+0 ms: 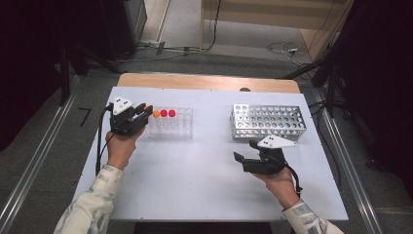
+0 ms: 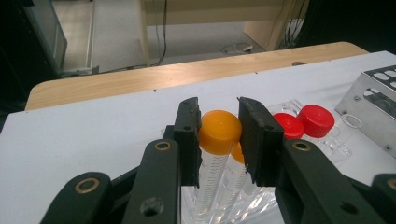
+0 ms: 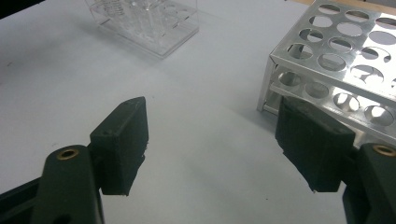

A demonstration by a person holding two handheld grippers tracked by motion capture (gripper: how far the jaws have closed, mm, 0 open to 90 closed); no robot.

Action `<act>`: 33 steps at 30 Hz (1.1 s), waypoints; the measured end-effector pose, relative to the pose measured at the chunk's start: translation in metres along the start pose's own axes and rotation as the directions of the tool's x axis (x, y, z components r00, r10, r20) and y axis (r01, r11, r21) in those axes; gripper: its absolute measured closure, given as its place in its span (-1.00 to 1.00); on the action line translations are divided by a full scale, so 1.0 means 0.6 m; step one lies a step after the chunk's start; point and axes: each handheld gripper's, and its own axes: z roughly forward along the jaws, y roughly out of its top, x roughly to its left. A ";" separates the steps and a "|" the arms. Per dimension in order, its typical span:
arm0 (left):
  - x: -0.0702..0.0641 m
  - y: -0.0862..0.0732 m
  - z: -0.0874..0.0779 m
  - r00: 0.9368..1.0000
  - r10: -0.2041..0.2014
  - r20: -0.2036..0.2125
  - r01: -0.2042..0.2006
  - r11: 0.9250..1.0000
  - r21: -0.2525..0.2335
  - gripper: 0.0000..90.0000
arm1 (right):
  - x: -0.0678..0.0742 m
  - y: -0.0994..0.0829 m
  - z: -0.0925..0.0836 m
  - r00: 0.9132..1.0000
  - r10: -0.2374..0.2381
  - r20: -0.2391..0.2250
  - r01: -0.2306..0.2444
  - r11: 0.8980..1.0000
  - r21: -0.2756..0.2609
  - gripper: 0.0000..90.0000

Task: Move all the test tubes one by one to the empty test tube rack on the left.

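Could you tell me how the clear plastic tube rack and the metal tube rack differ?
The clear plastic tube rack is transparent; the metal tube rack is shiny and opaque, with rows of round holes. The clear rack holds capped tubes with orange and red caps, while no tubes show in the metal rack. The metal rack looks wider. Both stand on the white table.

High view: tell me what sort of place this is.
Probably a lab-style recording bench: a white table bearing a clear tube rack of capped tubes and a perforated metal rack, with loose cables on the floor behind.
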 end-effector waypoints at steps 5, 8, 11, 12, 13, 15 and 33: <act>0.002 -0.001 0.000 1.000 -0.013 0.004 0.013 1.000 -0.001 0.51 | 0.000 0.000 0.000 1.000 -0.001 -0.002 0.001 1.000 0.002 -0.46; 0.003 0.000 -0.001 1.000 -0.020 0.007 0.020 1.000 -0.002 0.47 | 0.000 0.000 0.000 1.000 0.000 -0.001 0.000 1.000 0.001 -0.46; 0.003 0.000 -0.001 1.000 -0.024 0.012 0.024 1.000 -0.003 0.43 | 0.000 -0.001 0.001 1.000 0.002 -0.001 -0.002 1.000 0.003 -0.46; 0.003 0.000 -0.002 1.000 -0.028 0.014 0.028 1.000 -0.005 0.43 | 0.000 -0.001 0.001 1.000 0.004 -0.002 -0.004 1.000 0.005 -0.46; 0.004 0.001 -0.002 0.999 -0.029 0.017 0.029 1.000 -0.005 0.42 | -0.001 -0.001 0.001 1.000 0.004 -0.004 -0.004 1.000 0.003 -0.46; 0.004 0.002 -0.005 0.999 -0.041 0.026 0.042 0.999 -0.009 0.36 | 0.000 -0.001 0.000 1.000 0.007 -0.004 -0.007 1.000 0.001 -0.46; -0.025 -0.021 -0.060 0.993 -0.099 0.068 0.099 0.995 0.002 -0.37 | -0.013 -0.006 -0.002 0.999 0.020 0.029 -0.020 1.000 -0.009 -0.45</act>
